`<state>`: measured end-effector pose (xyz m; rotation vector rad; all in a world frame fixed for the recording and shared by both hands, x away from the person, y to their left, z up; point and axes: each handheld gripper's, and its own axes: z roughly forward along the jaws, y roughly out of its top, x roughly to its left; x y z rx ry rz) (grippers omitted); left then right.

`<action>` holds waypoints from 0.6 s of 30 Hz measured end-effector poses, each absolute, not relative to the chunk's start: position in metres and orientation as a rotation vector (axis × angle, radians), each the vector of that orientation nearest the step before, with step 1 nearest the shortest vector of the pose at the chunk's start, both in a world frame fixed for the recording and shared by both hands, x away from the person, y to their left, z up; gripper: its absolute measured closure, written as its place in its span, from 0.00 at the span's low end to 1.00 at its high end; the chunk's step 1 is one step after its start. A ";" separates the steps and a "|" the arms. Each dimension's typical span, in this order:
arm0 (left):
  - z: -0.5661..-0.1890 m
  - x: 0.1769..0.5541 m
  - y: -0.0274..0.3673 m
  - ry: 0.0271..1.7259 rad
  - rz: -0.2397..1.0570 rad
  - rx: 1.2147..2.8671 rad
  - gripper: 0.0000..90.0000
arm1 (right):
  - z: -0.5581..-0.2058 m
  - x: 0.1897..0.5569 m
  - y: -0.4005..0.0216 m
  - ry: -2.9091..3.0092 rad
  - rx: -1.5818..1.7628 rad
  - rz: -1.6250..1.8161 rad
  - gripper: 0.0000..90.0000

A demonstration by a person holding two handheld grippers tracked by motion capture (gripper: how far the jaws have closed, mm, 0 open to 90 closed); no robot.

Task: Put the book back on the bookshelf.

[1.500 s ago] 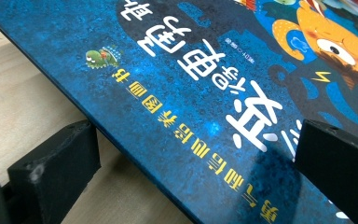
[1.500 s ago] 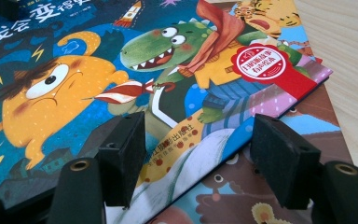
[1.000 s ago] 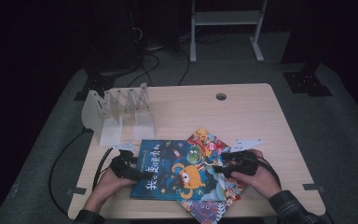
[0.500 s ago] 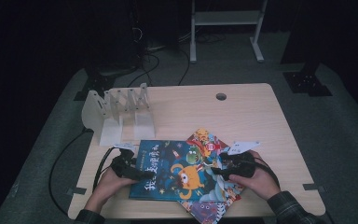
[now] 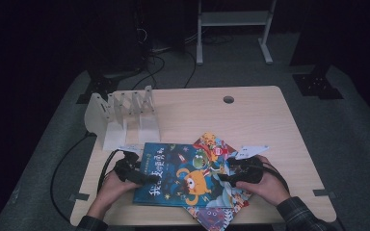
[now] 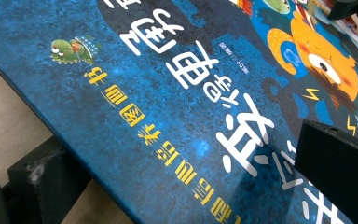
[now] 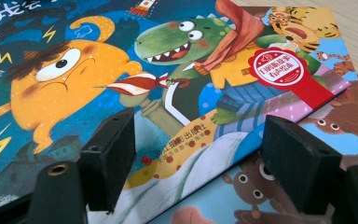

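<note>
A blue picture book with an orange monster and a green dinosaur lies at the table's front middle. It rests on a second colourful book that is turned at an angle. My left gripper is at the blue book's left edge. In the left gripper view it stands wide, one jaw under the blue cover and one over it. My right gripper is at the book's right edge. Its jaws have just been opening. The blue book's edge lies between them unpressed, and the second book shows beyond.
A white slotted rack stands at the table's back left. The wooden table has a cable hole near its far edge. A black cable loops off the left side. A white metal frame stands on the floor behind.
</note>
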<state>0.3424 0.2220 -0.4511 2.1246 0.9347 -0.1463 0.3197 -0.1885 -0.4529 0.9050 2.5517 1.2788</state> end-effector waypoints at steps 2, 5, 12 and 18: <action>-0.447 0.342 0.222 0.930 -0.137 2.115 0.00 | -0.453 0.320 -0.188 2.555 0.904 1.283 0.26; -0.442 0.341 0.223 0.921 -0.132 2.091 0.00 | -0.453 0.320 -0.189 2.559 0.916 1.296 0.25; -0.427 0.341 0.223 0.899 -0.121 2.070 0.00 | -0.453 0.322 -0.190 2.568 0.929 1.318 0.22; -0.412 0.341 0.225 0.893 -0.124 2.025 0.02 | -0.453 0.323 -0.191 2.577 0.937 1.336 0.21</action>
